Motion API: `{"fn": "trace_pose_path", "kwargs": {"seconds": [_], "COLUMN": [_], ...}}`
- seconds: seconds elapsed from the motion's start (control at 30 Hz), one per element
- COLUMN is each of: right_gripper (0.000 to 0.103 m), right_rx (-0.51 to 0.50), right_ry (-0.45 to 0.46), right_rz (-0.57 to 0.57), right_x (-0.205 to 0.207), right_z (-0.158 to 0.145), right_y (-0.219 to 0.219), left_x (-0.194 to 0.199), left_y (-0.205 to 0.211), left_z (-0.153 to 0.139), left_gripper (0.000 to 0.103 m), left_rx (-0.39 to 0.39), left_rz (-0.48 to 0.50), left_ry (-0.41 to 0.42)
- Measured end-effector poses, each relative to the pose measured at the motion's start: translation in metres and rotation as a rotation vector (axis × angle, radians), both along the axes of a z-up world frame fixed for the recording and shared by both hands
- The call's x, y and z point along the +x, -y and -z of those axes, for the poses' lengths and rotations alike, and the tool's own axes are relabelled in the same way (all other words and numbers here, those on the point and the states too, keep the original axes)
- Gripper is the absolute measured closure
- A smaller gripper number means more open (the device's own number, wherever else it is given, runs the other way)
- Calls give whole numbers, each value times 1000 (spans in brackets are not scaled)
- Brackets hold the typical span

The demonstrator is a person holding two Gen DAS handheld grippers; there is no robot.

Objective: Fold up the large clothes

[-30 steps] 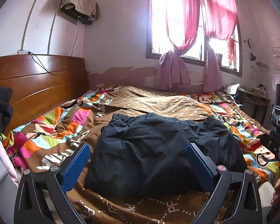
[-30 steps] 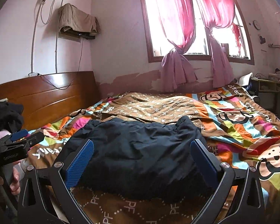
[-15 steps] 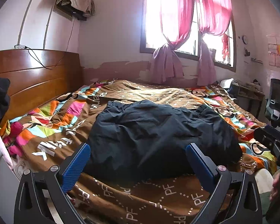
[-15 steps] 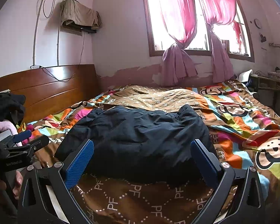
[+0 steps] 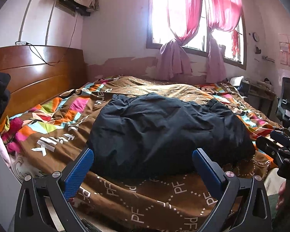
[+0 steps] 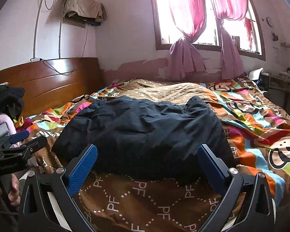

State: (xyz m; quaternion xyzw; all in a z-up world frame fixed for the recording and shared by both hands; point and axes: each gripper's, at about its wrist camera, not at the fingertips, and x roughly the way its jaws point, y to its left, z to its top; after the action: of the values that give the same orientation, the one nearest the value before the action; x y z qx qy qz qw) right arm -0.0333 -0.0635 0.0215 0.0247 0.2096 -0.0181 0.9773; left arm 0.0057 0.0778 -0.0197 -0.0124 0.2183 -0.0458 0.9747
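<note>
The bed [image 5: 48,135] fills my view, spread with a brown quilt [image 5: 164,197] printed with PF letters and bright cartoon patches. Behind it, a wooden headboard [image 5: 38,73] against the wall on my left side, and pink curtains [image 5: 176,19] knotted at the window.

Lying in the middle of that quilt is the big dark jacket [image 5: 164,135], bunched and puffy, its near edge just ahead of both my tools. From the right wrist view the same jacket [image 6: 145,131] sits squarely between my blue pads.

My left gripper [image 5: 143,166] hangs spread wide in front of the jacket's near hem, gripping nothing. My right gripper [image 6: 147,162] is spread just as wide, nothing between its fingers either, poised over the quilt at the jacket's edge.

Off to the left, a small heap of dark clothing [image 6: 5,100] by the headboard.
</note>
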Motion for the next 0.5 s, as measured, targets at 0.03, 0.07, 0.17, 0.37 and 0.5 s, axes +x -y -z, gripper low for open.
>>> {"fn": "trace_pose_path", "kwargs": {"seconds": [0.03,0.07,0.17,0.37,0.5], "right_gripper": [1,1,1,1,1], "right_rx": [1,3,4,13,18], "right_ry": [-3,-6,-17,-33,-37], "right_rz": [2,3,3,7,9], "right_x": [1,1,3,6,7], "right_z": [0,1,3,6,7], "right_y": [0,0,1,4,5], "left_x": [0,0,1,1,2], "left_y": [1,2,3,3,3], "left_z": [1,1,2,4,6], "left_gripper": [0,0,0,0,0], "left_rx": [3,8,13,17,17], "left_rz": [1,3,5,4,1], "left_ry": [-1,-3,-7,-10,-20]}}
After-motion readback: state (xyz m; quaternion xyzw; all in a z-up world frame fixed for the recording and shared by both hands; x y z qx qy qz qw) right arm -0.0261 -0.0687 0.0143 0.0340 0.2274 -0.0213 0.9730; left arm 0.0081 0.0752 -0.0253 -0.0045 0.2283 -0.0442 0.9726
